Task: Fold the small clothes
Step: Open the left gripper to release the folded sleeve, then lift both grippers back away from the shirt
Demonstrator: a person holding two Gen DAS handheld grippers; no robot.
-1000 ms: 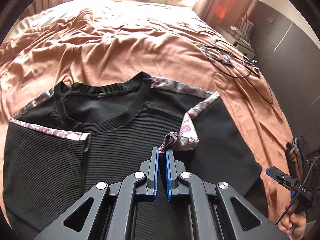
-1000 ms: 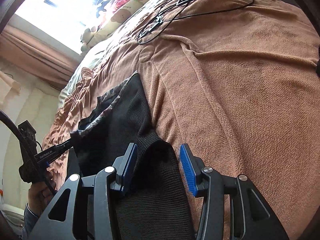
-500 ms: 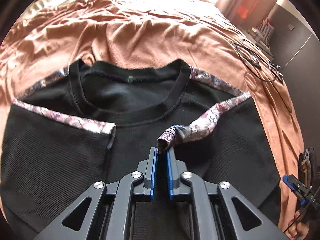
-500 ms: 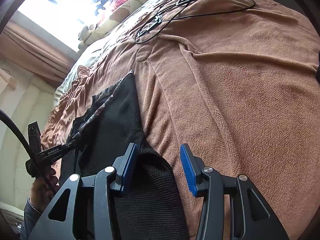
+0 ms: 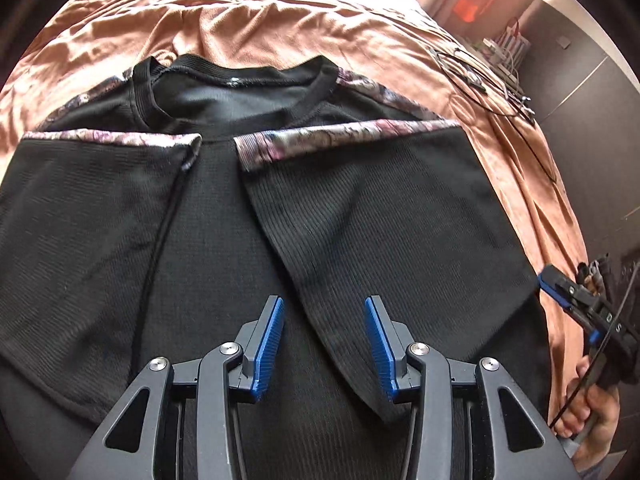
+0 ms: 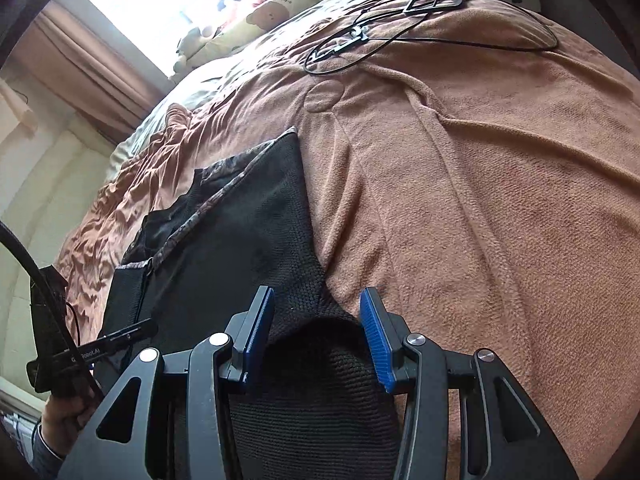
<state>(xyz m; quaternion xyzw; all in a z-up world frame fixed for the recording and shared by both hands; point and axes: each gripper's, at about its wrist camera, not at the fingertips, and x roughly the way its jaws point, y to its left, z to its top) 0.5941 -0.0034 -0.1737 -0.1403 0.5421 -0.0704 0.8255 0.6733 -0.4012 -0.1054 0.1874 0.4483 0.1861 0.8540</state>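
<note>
A black ribbed top (image 5: 208, 240) with floral shoulder trim (image 5: 344, 138) lies flat on the bed, collar away from me. Both sleeves are folded in over the body; the right sleeve (image 5: 360, 216) lies flat. My left gripper (image 5: 324, 340) is open and empty, just above the lower edge of the right sleeve. My right gripper (image 6: 316, 332) is open, its blue pads either side of a raised fold of the top's right edge (image 6: 320, 344), not closed on it. The top also shows in the right wrist view (image 6: 240, 232).
The bed is covered by a rumpled orange-brown blanket (image 6: 480, 184). Black cables and a small frame (image 6: 400, 24) lie on it at the far right. Plush toys (image 6: 256, 12) sit by the window. Dark cabinets (image 5: 592, 92) stand at the right.
My left gripper carried the right sleeve's floral cuff inward, then opened and let it go. The sleeve now lies flat across the body. The right gripper stayed open at the top's edge.
</note>
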